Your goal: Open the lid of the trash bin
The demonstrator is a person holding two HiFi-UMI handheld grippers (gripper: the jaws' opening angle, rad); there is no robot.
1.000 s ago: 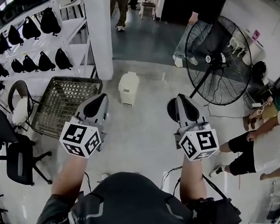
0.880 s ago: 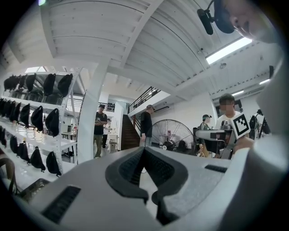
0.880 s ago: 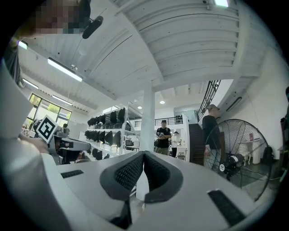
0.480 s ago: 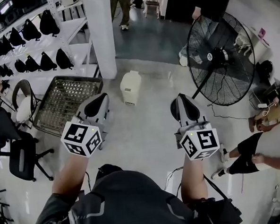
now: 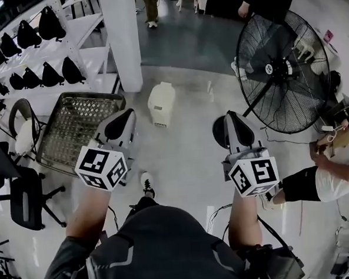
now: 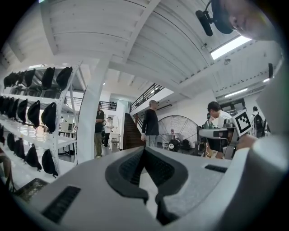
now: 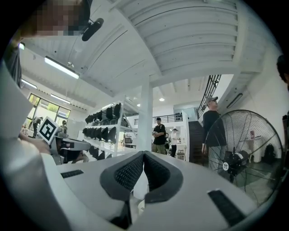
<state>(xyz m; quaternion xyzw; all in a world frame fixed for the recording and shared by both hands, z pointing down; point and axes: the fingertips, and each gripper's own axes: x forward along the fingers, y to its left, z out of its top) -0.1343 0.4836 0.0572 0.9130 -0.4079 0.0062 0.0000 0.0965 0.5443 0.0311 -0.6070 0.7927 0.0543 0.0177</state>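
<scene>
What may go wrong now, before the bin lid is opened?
Both the left claw and right claw are shut; reaching the closed lid like this may only push the trash bin away. The fan stands close on the right, so its stand might be bumped.

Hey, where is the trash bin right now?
In the head view, the trash bin stands on the floor left of centre, just beyond the left gripper, near the white pillar, lid closed.

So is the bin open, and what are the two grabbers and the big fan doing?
trash bin: lid shut, standing on the floor.
left gripper: jaws together, holding nothing.
right gripper: jaws together, holding nothing.
fan: standing upright; cannot tell if it spins.
</scene>
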